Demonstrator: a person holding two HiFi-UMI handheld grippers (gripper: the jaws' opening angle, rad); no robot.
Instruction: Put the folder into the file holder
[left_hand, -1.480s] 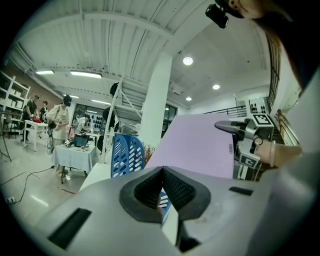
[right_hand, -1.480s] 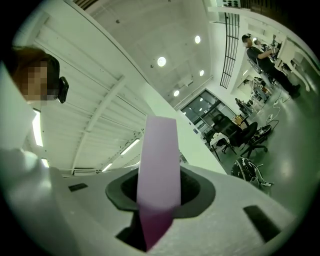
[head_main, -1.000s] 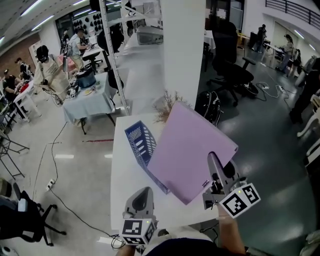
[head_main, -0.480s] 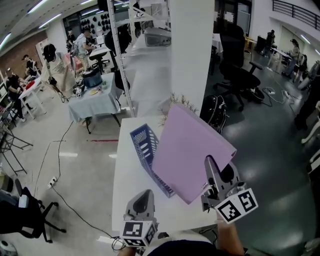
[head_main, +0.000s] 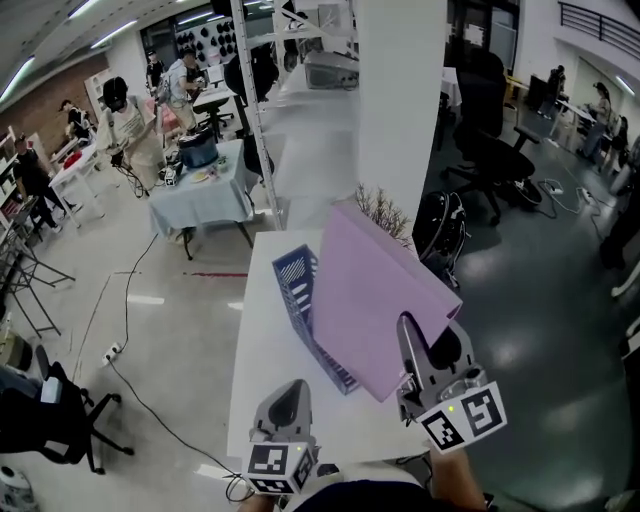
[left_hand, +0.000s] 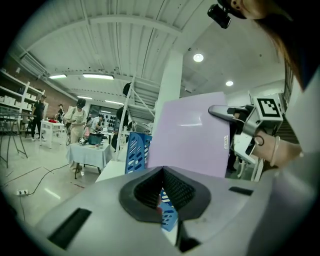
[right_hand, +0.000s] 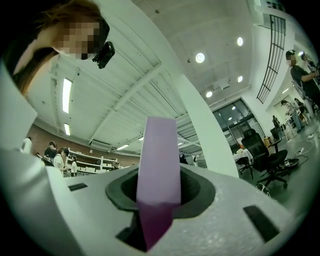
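Note:
A lilac folder (head_main: 375, 290) hangs tilted over the white table (head_main: 262, 365), its left edge above the blue slotted file holder (head_main: 298, 285). My right gripper (head_main: 407, 328) is shut on the folder's near right corner; in the right gripper view the folder (right_hand: 159, 160) stands edge-on between the jaws of that gripper (right_hand: 157, 202). My left gripper (head_main: 288, 398) hovers at the table's near edge, shut and holding nothing. In the left gripper view the left gripper (left_hand: 161, 192) points at the file holder (left_hand: 136, 152), with the folder (left_hand: 192, 135) and right gripper (left_hand: 222, 112) beyond it.
A white pillar (head_main: 400, 100) rises behind the table, with a dried plant (head_main: 380, 210) at its foot. A black bag (head_main: 440, 225) and an office chair (head_main: 480, 130) stand to the right. People work at tables (head_main: 200, 190) far left.
The right gripper has carried the folder leftward and rolled it more upright, so it now stands closer over the file holder. The left gripper has stayed in place.

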